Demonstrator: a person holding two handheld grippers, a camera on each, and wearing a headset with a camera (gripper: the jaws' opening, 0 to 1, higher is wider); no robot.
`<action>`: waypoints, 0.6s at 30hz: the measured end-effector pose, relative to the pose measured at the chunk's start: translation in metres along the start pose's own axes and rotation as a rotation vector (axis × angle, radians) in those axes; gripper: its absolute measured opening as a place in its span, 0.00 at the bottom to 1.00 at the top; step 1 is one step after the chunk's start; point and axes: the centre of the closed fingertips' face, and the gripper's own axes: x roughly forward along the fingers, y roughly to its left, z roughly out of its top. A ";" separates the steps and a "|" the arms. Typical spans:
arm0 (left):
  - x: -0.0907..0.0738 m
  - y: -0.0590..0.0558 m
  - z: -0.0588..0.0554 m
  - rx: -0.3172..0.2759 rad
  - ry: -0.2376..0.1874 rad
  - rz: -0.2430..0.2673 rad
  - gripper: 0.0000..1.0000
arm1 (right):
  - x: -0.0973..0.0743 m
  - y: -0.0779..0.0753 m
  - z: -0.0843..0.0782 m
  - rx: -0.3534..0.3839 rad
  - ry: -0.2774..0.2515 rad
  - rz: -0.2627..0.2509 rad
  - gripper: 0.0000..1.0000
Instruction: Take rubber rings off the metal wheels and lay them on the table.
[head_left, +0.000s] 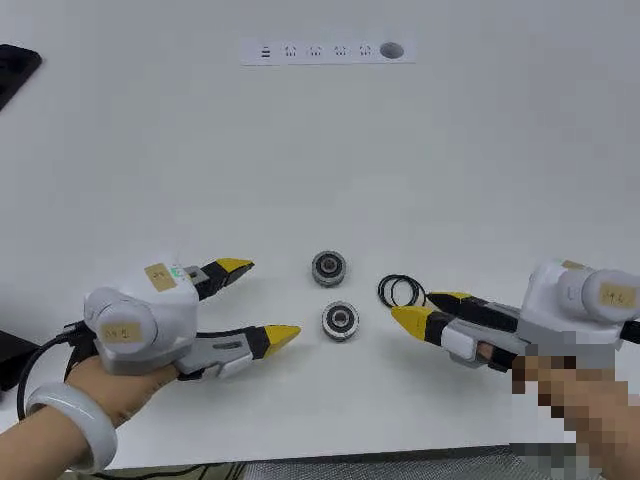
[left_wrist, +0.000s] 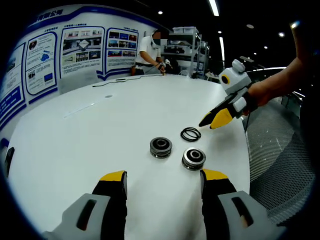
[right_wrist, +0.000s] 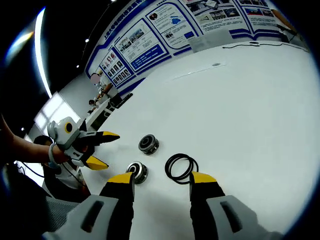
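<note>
Both jaw pairs spread, holding nothing: left gripper (head_left: 258, 300) just left of the wheels, right gripper (head_left: 428, 308) tips beside the two loose rubber rings (head_left: 400, 291), which lie overlapping on the table (head_left: 300, 160). Two metal wheels: near wheel (head_left: 340, 320) looks bare silver, far wheel (head_left: 328, 267) has a darker rim and may still carry a ring; cannot tell. Likely about half done.

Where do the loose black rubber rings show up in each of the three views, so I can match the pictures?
Head view: the rubber rings lie right of centre, just ahead of the right gripper.
Left gripper view: the rings lie near the centre, beyond the wheels.
Right gripper view: the rings lie low in the centre, just ahead of the gripper.
Shared landmark: the two metal wheels lying beside the rings.
</note>
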 end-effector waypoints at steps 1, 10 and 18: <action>-0.001 -0.001 0.000 -0.004 -0.004 -0.001 0.61 | 0.000 0.001 -0.001 -0.022 0.007 -0.001 0.47; -0.014 -0.010 0.000 -0.008 -0.015 0.003 0.65 | -0.006 0.009 -0.015 -0.209 0.080 -0.021 0.59; -0.025 -0.017 0.000 -0.003 -0.022 0.014 0.67 | -0.017 0.012 -0.019 -0.285 0.087 -0.047 0.68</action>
